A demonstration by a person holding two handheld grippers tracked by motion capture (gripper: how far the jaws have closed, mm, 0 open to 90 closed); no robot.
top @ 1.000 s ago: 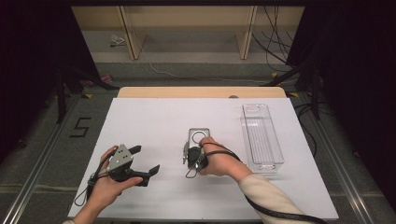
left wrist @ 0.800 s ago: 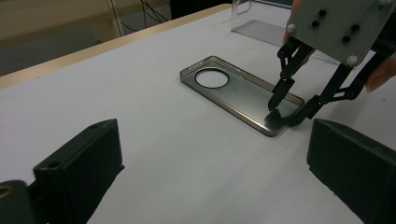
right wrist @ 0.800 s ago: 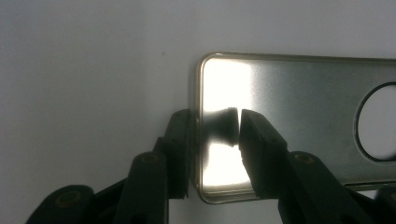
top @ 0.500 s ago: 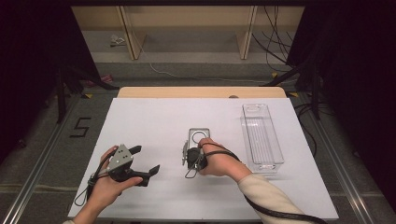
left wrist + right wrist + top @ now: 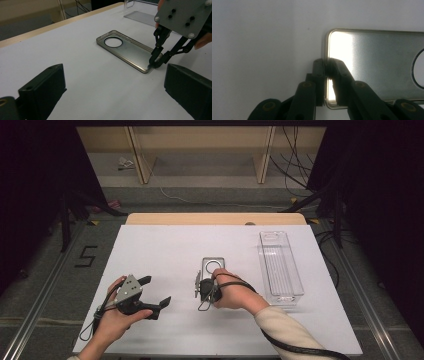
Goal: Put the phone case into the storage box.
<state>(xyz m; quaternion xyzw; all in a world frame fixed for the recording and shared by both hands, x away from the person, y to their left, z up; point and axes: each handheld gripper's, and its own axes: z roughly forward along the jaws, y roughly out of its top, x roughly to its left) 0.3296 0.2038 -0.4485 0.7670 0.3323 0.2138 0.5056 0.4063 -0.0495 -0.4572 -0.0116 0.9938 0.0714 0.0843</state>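
Right hand-held gripper (image 5: 327,68) pinches the short end rim of a clear phone case (image 5: 127,50) lying flat on the white surface (image 5: 165,255).

Its jaws have just been closing and now press the thin rim between them, one pad outside the edge and one inside; gripping the raised lip looks like the only purchase a case lying flat offers, so this seems the start of a lift. The case lies mid-surface, camera cut-out at its far end. The left hand-held gripper (image 5: 152,295) rests well apart to the left, jaws spread wide with nothing between them, probably waiting clear of the work. A clear plastic bin (image 5: 280,265) stands to the right of the case, a likely destination.
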